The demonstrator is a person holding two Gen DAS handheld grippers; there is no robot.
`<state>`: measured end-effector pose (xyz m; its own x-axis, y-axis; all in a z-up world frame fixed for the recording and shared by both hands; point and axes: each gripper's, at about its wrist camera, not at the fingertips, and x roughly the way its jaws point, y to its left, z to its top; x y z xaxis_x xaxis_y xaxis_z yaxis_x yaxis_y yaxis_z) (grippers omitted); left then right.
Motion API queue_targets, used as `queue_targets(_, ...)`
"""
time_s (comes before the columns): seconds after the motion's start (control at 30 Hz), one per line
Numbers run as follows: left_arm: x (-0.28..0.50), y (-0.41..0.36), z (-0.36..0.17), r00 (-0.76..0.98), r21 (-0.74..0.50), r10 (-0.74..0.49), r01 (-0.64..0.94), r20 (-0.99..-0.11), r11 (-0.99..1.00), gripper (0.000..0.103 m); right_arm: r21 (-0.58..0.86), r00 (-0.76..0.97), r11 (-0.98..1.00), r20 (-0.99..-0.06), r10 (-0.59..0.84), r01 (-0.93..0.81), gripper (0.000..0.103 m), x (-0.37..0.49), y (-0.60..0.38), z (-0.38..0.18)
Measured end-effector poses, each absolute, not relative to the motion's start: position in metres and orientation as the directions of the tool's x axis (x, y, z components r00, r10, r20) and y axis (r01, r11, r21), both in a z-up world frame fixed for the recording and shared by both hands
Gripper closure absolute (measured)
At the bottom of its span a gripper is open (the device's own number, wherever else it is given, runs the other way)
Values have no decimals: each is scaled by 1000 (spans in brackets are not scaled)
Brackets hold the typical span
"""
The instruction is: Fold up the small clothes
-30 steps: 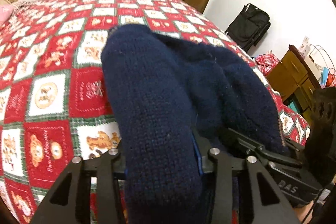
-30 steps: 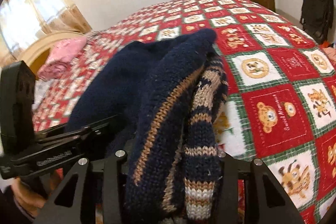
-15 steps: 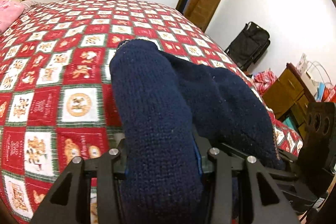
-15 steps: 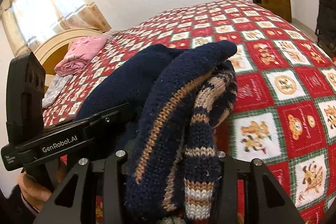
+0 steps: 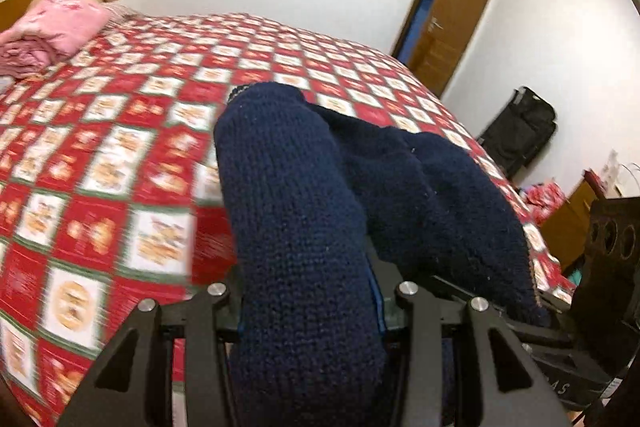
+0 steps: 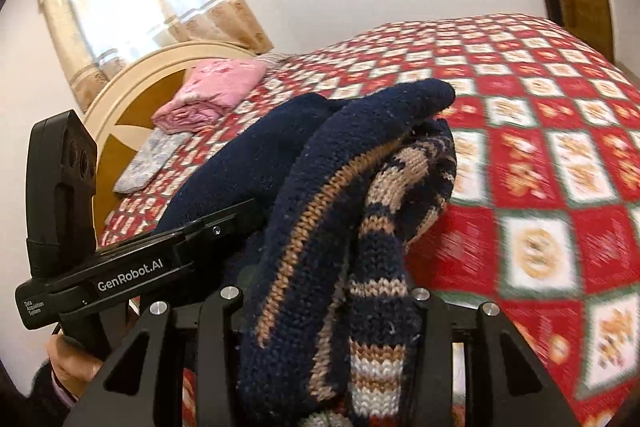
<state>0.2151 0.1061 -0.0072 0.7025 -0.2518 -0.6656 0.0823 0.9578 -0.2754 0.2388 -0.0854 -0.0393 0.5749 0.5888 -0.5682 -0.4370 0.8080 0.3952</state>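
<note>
A dark navy knitted sweater [image 5: 296, 211] is bunched and held up over the bed between both grippers. My left gripper [image 5: 310, 311] is shut on a thick navy fold of it, which hides the fingertips. In the right wrist view the same sweater [image 6: 320, 227] shows its tan and white striped part, and my right gripper [image 6: 324, 311] is shut on that bunch. The left gripper's black body [image 6: 132, 267] appears at the left of this view, with a hand [image 6: 68, 363] under it. The right gripper's body [image 5: 600, 279] shows at the right edge of the left wrist view.
The bed carries a red, white and green checked quilt [image 5: 120, 155] with bear pictures. Folded pink cloth [image 6: 216, 91] and a pale cloth [image 6: 148, 163] lie by the cream headboard [image 6: 132, 87]. A brown door [image 5: 452, 19], a black bag [image 5: 520, 131] and a wooden cabinet [image 5: 568, 219] stand to the right.
Both grippers have risen and swung across the bed with the sweater held between them. The headboard, pink cloth and curtained window have come into view. The grips have not changed.
</note>
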Motion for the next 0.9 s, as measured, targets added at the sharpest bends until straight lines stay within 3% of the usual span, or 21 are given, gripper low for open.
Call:
queue_targets(0.27, 253, 165, -19, 724, -167, -95, -29, -684, 986, 59, 463, 538, 738, -504, 675, -491, 59, 295, -10, -67)
queue_targets(0.37, 273, 183, -40, 698, -134, -59, -54, -714, 989, 59, 453, 519, 742, -531, 670, -495, 59, 314, 15, -87)
queue_targets(0.5, 288, 209, -80, 625, -181, -86, -91, -776, 979, 58, 452, 472, 763, -603, 643, -461, 59, 337, 27, -117)
queue_targets(0.6, 283, 224, -95, 617, -249, -139, -96, -775, 964, 46, 468, 448, 752, -608, 655, -464, 58, 345, 24, -129)
queue_targets(0.67, 278, 233, -100, 618, -288, -161, -111, -769, 951, 30, 471, 433, 749, -617, 658, -467, 56, 350, 22, -131)
queue_targets(0.7, 275, 240, -104, 615, -284, -139, -145, -776, 948, 16, 462, 428, 750, -624, 654, -473, 56, 350, 22, -132)
queue_targets(0.73, 274, 243, -105, 614, -287, -130, -164, -778, 944, 8, 453, 425, 753, -631, 649, -478, 53, 351, 23, -133)
queue_targets(0.8, 266, 253, -111, 607, -335, -161, -184, -778, 924, 6, 473, 409, 752, -639, 651, -458, 47, 356, 20, -138)
queue_targets(0.9, 250, 265, -109, 599, -389, -208, -190, -773, 901, 6, 571, 361, 714, -618, 699, -406, 46, 361, 6, -145)
